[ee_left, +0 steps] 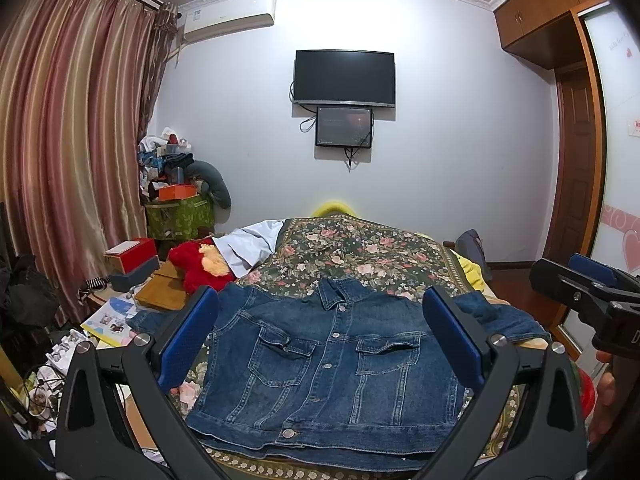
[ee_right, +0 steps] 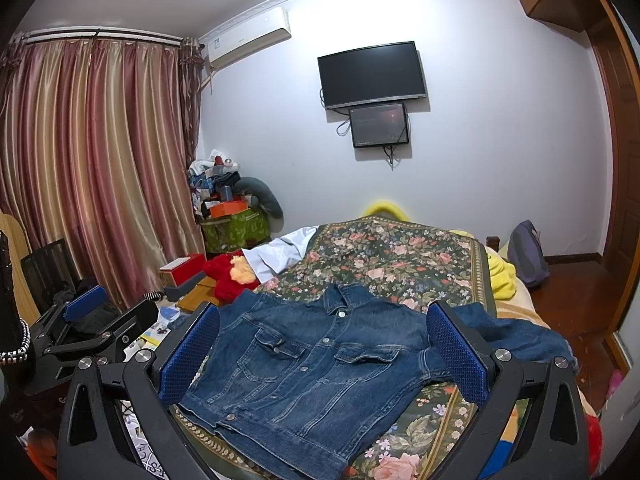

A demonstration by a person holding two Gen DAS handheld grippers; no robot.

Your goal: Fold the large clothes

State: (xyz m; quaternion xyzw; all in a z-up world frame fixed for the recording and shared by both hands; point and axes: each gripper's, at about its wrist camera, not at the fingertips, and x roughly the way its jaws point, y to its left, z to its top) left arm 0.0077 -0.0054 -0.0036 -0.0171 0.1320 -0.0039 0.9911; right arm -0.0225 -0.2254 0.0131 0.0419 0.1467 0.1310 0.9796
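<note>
Denim jacket (ee_left: pixel 332 364) lies front-up, buttoned, flat on floral bedspread (ee_left: pixel 380 252) for folding; left gripper (ee_left: pixel 320 344) and right gripper (ee_right: pixel 324 354) wide open, empty, sleeves at 3 and 9 o'clock.

Denim jacket's (ee_left: pixel 328 364) left sleeve behind a tool pad (ee_left: pixel 188 336), hem corners behind tool arms.

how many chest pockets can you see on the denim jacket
2. One pocket sits left of the button row, the other pocket right of it, on the jacket. More may be hidden.
</note>
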